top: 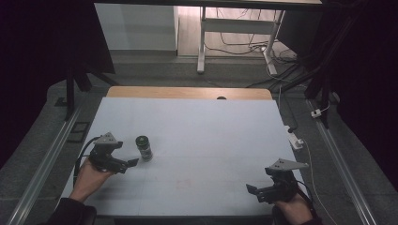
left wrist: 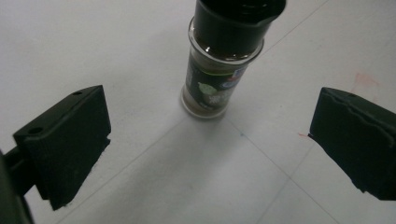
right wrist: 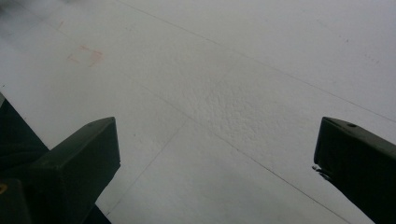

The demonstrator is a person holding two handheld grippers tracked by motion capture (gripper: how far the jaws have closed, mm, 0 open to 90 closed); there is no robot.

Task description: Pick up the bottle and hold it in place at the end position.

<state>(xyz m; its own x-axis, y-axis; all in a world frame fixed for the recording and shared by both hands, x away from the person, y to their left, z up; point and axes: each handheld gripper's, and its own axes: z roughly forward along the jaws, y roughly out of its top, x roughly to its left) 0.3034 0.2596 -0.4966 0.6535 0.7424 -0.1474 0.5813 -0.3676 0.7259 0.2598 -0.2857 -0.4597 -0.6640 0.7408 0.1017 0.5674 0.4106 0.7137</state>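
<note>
Spice jar [top: 144,146] — upright on worktop [top: 197,140], just ahead of left tongs [top: 132,163], untouched | left tongs wide; right tongs [top: 253,190] wide, well apart | advance level, centre jaws on glass body below cap, close gently | dark cap, clear glass, green label

Dim room; grey floor [top: 155,75], white desk frame [top: 234,28], tangled cables [top: 244,47].

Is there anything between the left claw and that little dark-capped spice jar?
Nothing: in the left gripper view, bare white tabletop separates the open left claw from the jar.
</note>
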